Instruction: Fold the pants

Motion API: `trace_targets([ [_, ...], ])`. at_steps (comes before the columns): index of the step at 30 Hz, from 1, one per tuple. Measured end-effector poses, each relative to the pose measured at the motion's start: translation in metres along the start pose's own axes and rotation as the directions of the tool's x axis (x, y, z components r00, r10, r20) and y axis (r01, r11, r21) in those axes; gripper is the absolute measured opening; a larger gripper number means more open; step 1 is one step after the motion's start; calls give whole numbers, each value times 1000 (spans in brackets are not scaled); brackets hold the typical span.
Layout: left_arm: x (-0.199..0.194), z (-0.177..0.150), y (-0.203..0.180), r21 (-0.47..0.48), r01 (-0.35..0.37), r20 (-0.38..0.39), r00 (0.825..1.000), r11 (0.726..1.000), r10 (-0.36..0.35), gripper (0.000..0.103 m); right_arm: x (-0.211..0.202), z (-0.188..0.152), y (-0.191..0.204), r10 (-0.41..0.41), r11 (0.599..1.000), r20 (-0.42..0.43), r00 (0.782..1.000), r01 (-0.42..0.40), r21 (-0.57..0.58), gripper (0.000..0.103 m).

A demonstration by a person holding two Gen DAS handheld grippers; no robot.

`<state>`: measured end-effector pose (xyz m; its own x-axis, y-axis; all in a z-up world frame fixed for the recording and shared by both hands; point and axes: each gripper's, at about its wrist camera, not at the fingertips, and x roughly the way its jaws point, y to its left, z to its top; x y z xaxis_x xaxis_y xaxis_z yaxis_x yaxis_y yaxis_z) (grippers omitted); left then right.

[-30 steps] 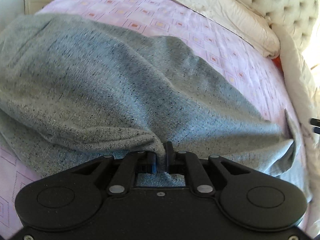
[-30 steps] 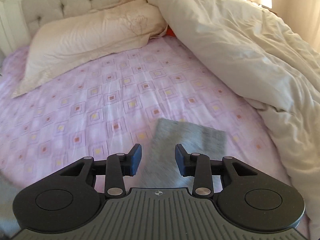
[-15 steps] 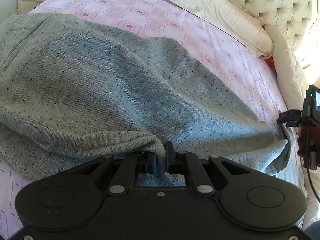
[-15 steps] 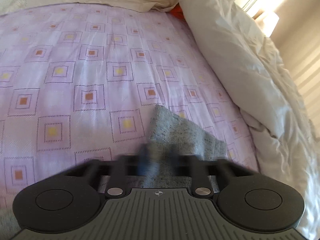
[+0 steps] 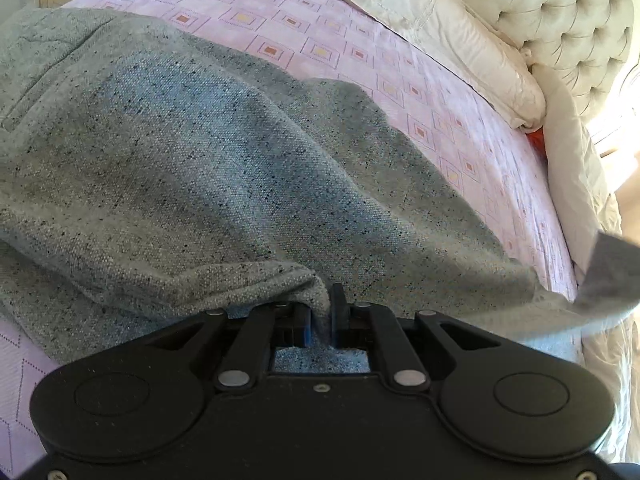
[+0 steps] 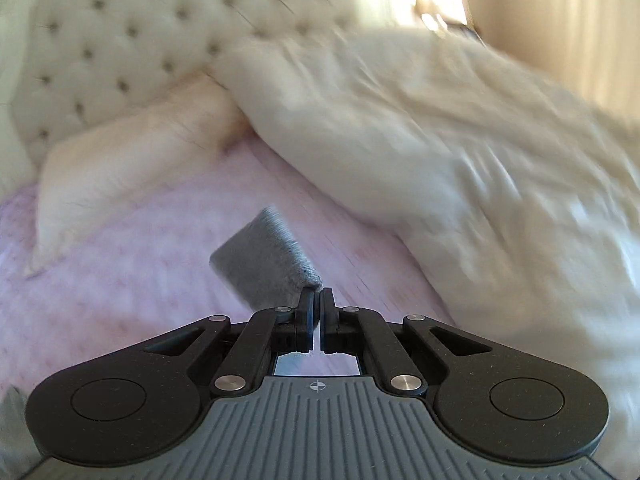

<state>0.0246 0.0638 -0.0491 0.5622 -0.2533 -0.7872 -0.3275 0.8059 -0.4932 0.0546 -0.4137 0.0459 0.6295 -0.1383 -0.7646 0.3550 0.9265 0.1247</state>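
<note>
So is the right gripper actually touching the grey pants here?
Touching. The right wrist view shows the right gripper shut on a corner of the grey pants, lifted off the pink sheet.

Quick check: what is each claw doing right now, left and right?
Left claw: closed on the pants.
Right claw: closed on a pants corner, lifted off the sheet.
</note>
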Motion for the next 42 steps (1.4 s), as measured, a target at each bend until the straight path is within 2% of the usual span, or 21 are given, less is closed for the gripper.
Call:
trace_targets([
  [3,-1,-3,-6,23,-24,3,1000,999,24,13,27,-42,-25,-28,999,-102,994,30,24,3],
  [7,-2,-11,-17,77,-77,8,997,994,76,13,40,-73,-49,4,995,-141,990,10,96,3],
  [12,-5,-18,-26,122,-112,26,994,986,110,13,30,-85,-82,126,971,-85,988,-105,216,4],
  [15,-5,-19,-25,132,-125,29,992,983,122,13,29,-88,-94,138,954,-46,989,-121,274,10],
  [17,-3,-20,-29,150,-142,35,990,978,138,13,29,-90,-100,130,946,-36,991,-113,303,25],
  [20,2,-21,-33,175,-164,46,986,971,158,13,34,-97,-105,146,929,-28,989,-127,348,27],
  [25,2,-20,-32,176,-166,47,986,970,160,14,42,-98,-107,146,911,-27,989,-124,393,27],
  [26,2,-20,-32,175,-165,47,986,971,159,14,42,-96,-105,143,914,-20,990,-124,387,23],
  [28,3,-19,-33,173,-166,47,986,971,160,14,31,-88,-97,126,937,37,991,-131,325,7],
  [32,-2,-14,-37,163,-160,51,987,974,154,9,-20,-68,-85,203,941,180,963,-243,237,6],
  [34,-17,-10,-41,164,-134,75,989,977,123,8,-42,-67,-87,196,946,201,960,-239,217,6],
  [37,-39,-11,-48,211,-130,106,988,969,109,9,-36,-81,-96,140,968,133,981,-164,191,7],
  [40,-26,-18,-39,225,-149,11,989,963,150,9,-2,-100,-104,108,977,0,994,-107,186,7],
  [42,-9,-23,-29,221,-165,-41,983,961,178,11,10,-109,-102,80,983,-33,996,-73,168,7],
])
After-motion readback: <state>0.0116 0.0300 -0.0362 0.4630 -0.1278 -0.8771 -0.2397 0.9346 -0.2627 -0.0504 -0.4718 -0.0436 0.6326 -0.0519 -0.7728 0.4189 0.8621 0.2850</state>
